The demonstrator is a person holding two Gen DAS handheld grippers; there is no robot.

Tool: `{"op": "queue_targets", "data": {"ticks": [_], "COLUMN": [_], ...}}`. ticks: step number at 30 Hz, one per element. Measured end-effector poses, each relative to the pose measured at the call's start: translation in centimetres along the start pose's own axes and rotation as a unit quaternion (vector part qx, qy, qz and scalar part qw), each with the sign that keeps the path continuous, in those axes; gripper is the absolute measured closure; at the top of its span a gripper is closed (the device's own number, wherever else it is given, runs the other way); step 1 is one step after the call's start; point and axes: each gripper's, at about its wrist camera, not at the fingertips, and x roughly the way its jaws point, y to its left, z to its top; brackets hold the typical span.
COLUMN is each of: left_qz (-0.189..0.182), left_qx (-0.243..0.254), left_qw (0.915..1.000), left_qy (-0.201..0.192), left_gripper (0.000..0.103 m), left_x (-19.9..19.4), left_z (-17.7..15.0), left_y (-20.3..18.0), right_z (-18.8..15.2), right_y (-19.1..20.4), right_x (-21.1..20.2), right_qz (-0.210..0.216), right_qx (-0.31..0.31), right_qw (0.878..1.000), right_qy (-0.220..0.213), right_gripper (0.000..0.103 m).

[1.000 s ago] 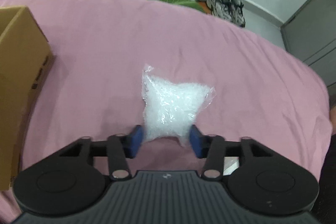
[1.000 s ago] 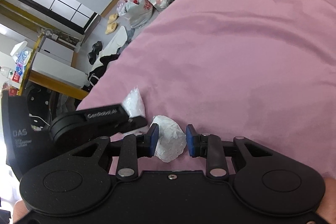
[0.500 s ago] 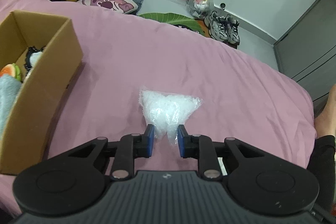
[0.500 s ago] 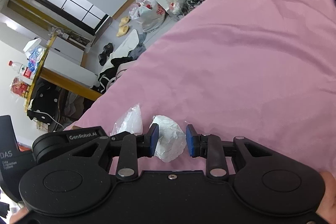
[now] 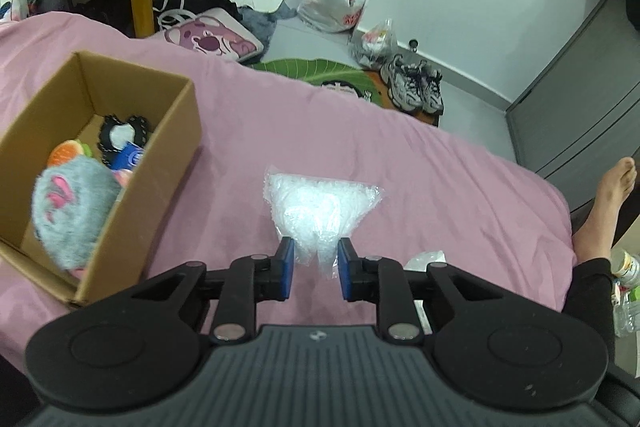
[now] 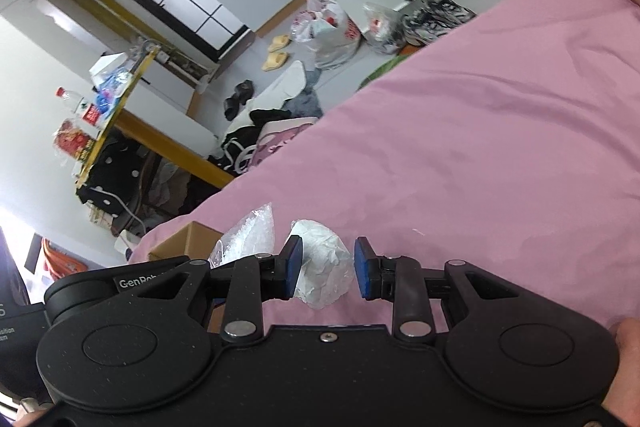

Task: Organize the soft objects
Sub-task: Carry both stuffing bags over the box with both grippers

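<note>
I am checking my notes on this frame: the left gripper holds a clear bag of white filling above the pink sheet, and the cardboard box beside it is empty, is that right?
Not quite. The cardboard box is not empty: the left wrist view shows a grey plush and other soft items inside. The rest stands: the left gripper holds the clear bag above the pink sheet.

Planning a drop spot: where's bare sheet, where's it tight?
Free: the pink sheet beyond the bubble-wrap bag to the far edge, and between bag and cardboard box. Crowded: the box interior, filled with soft toys; a white wad beside the left tool.
</note>
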Motion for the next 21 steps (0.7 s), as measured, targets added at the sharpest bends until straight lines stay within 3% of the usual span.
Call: {"op": "queue_targets", "data": {"ticks": [21], "left_qz": [0.003], "left_qx": [-0.036], "left_qw": [0.9973], "left_qy": [-0.064], "left_gripper": [0.082], "left_x": [-6.9], "left_z": [1.5], "left_y": [5.9], "right_z": [-0.8], "right_y": [6.2], "right_x": [-1.3], "right_qz": [0.036], "right_qx": [-0.076], "right_qw": [0.996], "right_qy": [-0.018], "right_gripper": [0.075]}}
